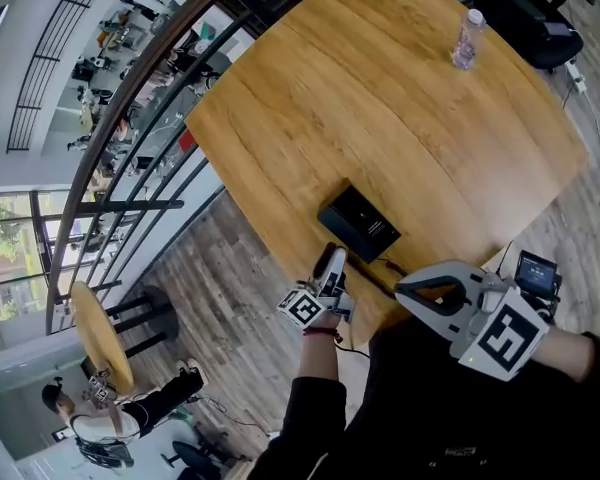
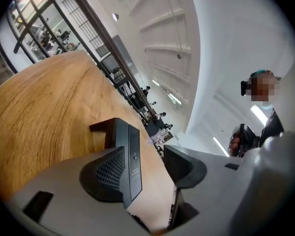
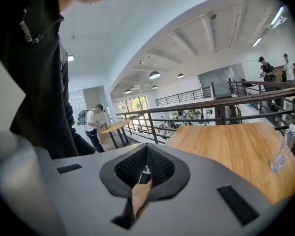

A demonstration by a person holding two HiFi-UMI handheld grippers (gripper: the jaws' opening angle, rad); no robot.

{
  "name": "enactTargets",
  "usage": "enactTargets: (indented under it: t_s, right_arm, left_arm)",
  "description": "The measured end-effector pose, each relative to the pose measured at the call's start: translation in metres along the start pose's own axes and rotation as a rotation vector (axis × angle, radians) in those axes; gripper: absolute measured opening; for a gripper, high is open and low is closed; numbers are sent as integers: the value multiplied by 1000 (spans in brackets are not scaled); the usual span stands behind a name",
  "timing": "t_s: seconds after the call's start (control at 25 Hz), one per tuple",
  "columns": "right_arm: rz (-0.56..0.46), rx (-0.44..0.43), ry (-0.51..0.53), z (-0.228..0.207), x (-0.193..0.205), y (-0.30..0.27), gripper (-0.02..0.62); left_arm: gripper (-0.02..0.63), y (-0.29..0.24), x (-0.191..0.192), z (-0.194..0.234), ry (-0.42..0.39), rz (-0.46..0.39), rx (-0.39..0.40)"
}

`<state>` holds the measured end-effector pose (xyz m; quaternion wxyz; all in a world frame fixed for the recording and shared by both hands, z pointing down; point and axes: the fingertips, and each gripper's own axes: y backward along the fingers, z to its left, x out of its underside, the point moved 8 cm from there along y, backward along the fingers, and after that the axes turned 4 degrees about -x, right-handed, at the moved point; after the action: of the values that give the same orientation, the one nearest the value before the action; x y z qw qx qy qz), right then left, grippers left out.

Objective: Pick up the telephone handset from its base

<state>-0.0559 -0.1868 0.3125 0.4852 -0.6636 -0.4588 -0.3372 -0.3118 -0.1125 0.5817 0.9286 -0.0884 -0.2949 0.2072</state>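
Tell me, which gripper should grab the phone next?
Left. The left gripper is open, with the black telephone just ahead of its jaws. The right gripper is shut and empty.

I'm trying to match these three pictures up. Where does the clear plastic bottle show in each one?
Head view: the plastic bottle stands upright at upper right, near the wooden table's far edge.
Left gripper view: a small pale shape at the table's far end, near centre, is probably it; too small to be sure.
Right gripper view: upright at the far right.
Shared landmark: the wooden table it stands on.
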Motion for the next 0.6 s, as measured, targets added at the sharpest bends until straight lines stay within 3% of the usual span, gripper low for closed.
enactTargets:
  t_s: [0.12, 0.36, 0.6]
  right_arm:
    - [-1, 12, -4, -1, 1, 4, 18]
    - [-1, 28, -9, -6, 4, 11, 18]
    - [-10, 50, -27, -8, 7, 14, 18]
  left_arm:
    - [259, -7, 6, 17, -42, 71, 1]
    - [273, -15, 18, 45, 48, 114, -48]
    - [273, -18, 24, 55, 113, 121, -42]
